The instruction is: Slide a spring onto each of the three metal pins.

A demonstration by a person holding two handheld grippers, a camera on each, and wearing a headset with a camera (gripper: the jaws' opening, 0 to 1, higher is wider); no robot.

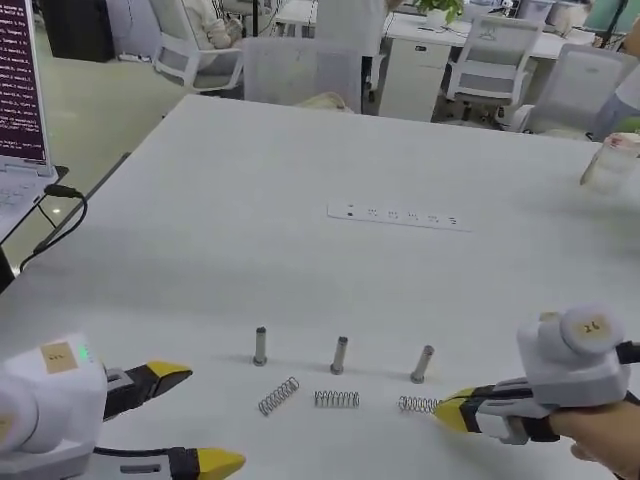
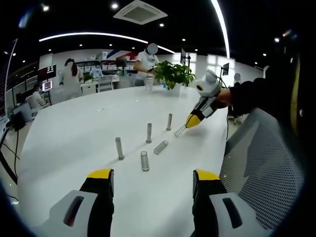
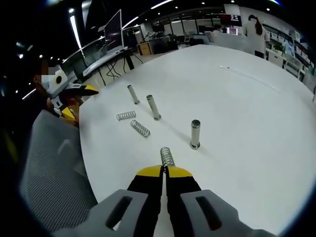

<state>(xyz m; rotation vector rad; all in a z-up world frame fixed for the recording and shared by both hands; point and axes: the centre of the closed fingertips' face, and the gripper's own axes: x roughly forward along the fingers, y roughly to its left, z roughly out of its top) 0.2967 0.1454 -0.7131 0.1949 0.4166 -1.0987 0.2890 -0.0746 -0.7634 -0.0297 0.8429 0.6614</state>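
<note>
Metal pins point(image 1: 340, 355) are gleaming satin-grey on smooth matt table point(image 1: 300, 170); wire springs point(image 1: 337, 399), at their 6 o'clock, are glinting. L gripper point(image 2: 154, 174) & R gripper point(image 3: 164, 171) are showing glossy yellow plastic tips.

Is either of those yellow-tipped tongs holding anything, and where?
The right tongs are shut on the near end of one spring, which lies on the table. The left tongs are open, holding nothing.

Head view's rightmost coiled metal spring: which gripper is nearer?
Right. The right gripper has its shut tips at the end of that coiled metal spring; the left gripper sits open, far to its left.
</note>
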